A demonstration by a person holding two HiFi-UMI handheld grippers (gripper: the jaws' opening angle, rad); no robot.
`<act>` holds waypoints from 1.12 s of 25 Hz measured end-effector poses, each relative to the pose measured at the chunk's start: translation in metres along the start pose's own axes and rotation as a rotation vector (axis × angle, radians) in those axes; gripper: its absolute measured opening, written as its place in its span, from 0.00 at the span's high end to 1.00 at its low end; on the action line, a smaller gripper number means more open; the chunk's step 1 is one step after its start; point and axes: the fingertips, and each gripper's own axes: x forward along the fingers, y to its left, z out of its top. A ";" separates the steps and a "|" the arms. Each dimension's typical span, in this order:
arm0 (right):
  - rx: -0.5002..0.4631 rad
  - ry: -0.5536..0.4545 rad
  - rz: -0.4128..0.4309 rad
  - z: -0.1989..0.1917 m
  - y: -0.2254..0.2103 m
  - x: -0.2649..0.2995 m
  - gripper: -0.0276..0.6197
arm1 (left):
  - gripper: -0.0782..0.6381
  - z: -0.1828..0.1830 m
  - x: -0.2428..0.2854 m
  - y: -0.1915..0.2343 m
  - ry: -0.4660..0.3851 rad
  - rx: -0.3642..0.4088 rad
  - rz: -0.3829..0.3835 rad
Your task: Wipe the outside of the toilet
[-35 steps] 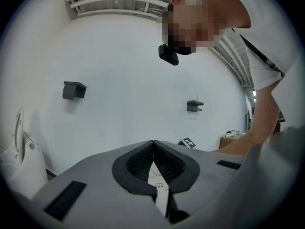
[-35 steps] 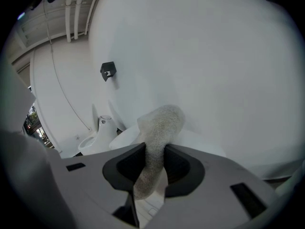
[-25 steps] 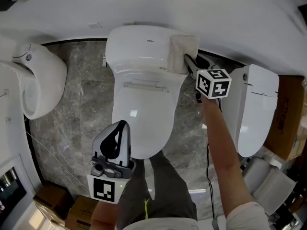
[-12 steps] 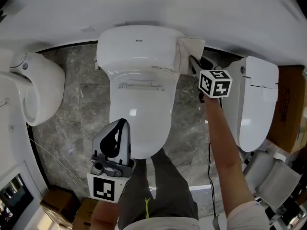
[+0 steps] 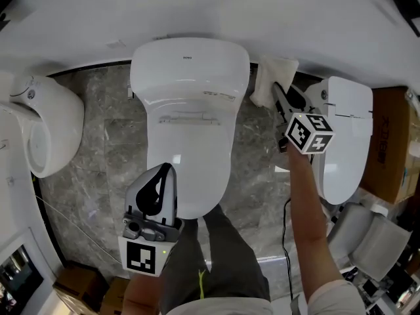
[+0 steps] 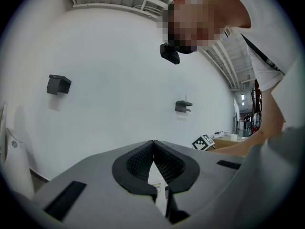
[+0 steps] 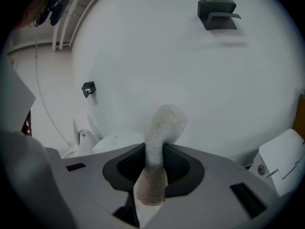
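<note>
Right gripper (image 5: 281, 92) is reaching out past the right side of the toilet (image 5: 190, 110), fingers (image 7: 181, 166) clamping a pale cloth (image 5: 270, 77). In the right gripper view the cloth (image 7: 162, 123) is sticking up from between the fingers and curling over at the top. Cloth is sitting right at the tank's right edge, close to the white wall (image 5: 210, 12); whether it is touching the tank, cannot tell. Left gripper (image 5: 162, 174) is hanging low over the front of the toilet lid, fingers (image 6: 136, 161) pressing together at the tips, nothing between them. Toilet is standing on the grey marble floor (image 5: 105, 149), between a second toilet (image 5: 46, 126) on the left and a third toilet (image 5: 344, 143) on the right.
</note>
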 end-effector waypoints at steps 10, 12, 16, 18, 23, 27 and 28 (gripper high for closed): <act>0.245 -0.183 0.186 0.027 0.073 -0.080 0.78 | 0.87 -0.001 -0.047 0.001 -0.001 -0.030 -0.089; 0.292 -0.223 0.205 0.033 0.074 -0.093 0.78 | 0.87 0.004 -0.055 -0.001 0.009 -0.019 -0.108; 0.460 -0.333 0.342 0.044 0.060 -0.103 0.78 | 0.87 0.009 -0.044 -0.012 0.012 -0.001 -0.141; 0.504 -0.377 0.379 0.043 0.041 -0.099 0.78 | 0.87 0.009 -0.031 -0.021 0.018 0.009 -0.152; 0.540 -0.410 0.434 0.023 -0.013 -0.067 0.78 | 0.87 -0.005 0.009 -0.051 0.050 0.053 -0.187; 0.596 -0.331 0.619 -0.004 -0.023 -0.026 0.78 | 0.87 -0.031 0.041 -0.067 0.097 0.052 -0.191; 0.620 -0.307 0.684 -0.011 -0.025 -0.017 0.78 | 0.87 -0.038 0.050 -0.071 0.104 0.054 -0.193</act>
